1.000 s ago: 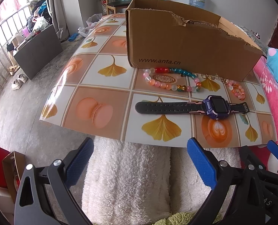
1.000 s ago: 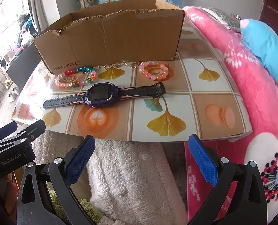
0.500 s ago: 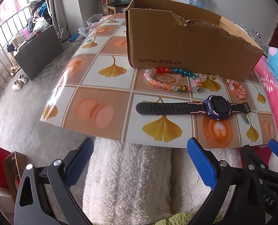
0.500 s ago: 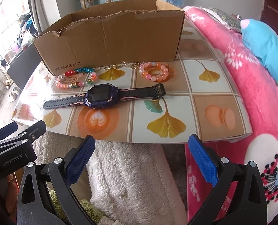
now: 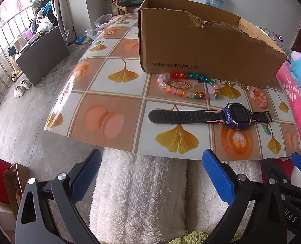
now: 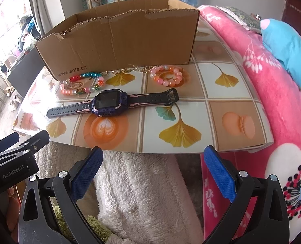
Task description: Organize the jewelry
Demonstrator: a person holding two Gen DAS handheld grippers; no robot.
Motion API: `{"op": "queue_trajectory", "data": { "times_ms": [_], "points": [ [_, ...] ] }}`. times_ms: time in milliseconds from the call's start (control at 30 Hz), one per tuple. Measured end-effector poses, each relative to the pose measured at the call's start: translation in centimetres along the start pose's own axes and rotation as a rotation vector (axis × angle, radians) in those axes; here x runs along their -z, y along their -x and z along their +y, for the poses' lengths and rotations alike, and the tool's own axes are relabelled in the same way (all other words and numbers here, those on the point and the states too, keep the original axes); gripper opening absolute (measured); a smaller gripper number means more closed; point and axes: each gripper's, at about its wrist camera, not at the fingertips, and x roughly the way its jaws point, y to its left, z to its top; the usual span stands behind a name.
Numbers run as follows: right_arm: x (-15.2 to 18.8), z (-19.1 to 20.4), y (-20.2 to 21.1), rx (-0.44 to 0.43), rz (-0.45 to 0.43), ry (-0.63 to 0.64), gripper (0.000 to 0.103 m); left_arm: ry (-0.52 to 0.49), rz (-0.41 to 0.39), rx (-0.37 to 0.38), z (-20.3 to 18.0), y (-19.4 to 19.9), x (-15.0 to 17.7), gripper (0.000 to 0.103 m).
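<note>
**Open front edge, box wall behind**

Both tools hang wide open below the bench's (image 6: 221, 109) near edge, nothing between their fingers. Ahead at 12 o'clock the patterned front strip lies bare up to the watch (image 6: 109, 102), stretched crosswise. Beyond it, two bead bracelets (image 5: 188, 87) (image 6: 167, 76) and a gold chain (image 6: 130, 70) crowd the foot of the cardboard box (image 6: 120, 38), whose tall wall blocks the rear. At 3 o'clock a pink blanket (image 6: 272, 85) hems the bench.

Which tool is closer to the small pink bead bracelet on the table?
Right, as far as I can judge. The right tool sits almost straight before the pink bracelet; the left tool is off to its left. Both are open, short of the table edge.
</note>
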Motion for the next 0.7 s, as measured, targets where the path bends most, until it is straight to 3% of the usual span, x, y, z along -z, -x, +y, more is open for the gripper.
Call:
{"op": "queue_trajectory", "data": {
  "times_ms": [367,600,700],
  "points": [
    [-0.7,-0.6,0.3,-0.013,-0.029,-0.010,0.096,-0.004,0.005,-0.002,0.4,-0.6,-0.1,0.098],
    [-2.1,-2.5,-0.4,0.025,-0.063,-0.005,0.096,-0.022,-0.037,0.005,1.3,-1.2,-0.9,0.098],
    [-2.7,-3.5,-0.9,-0.012,-0.061,-0.003,0.096,-0.053,-0.079,0.028,1.8,-1.3,-1.0,0.098]
  ]
}}
